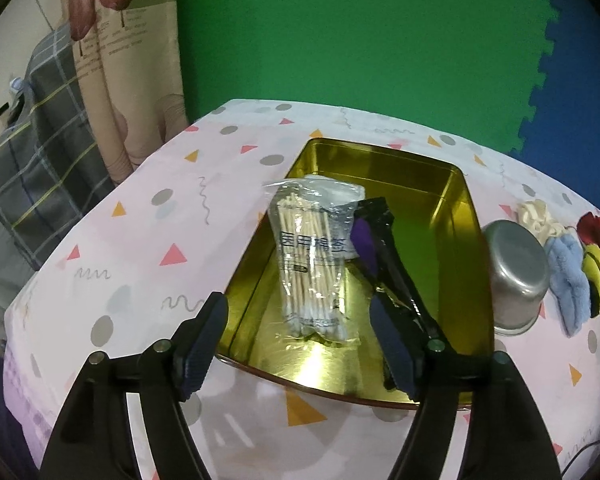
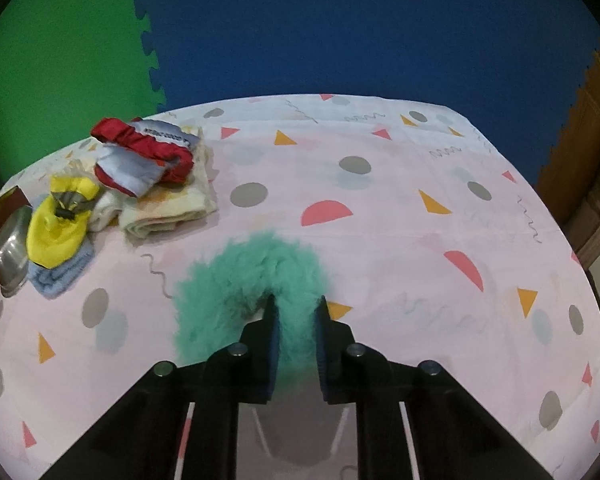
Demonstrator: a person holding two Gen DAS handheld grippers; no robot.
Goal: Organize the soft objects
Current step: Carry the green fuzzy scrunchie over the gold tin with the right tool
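A: Right wrist view: right gripper (image 2: 296,312) jaws are clamped on the teal fluffy piece (image 2: 244,280), which is spread on the counter (image 2: 420,240) ahead and left of the jaws.
B: Handling?
A: Judged light, soft, compressible; fur may slip, so the core strand is best pinched.
B: Left gripper (image 1: 300,332)?
A: Jaws are held apart, nothing clamped; the gold tin (image 1: 472,240) with the cotton swab bag (image 1: 312,256) is seen ahead between them.
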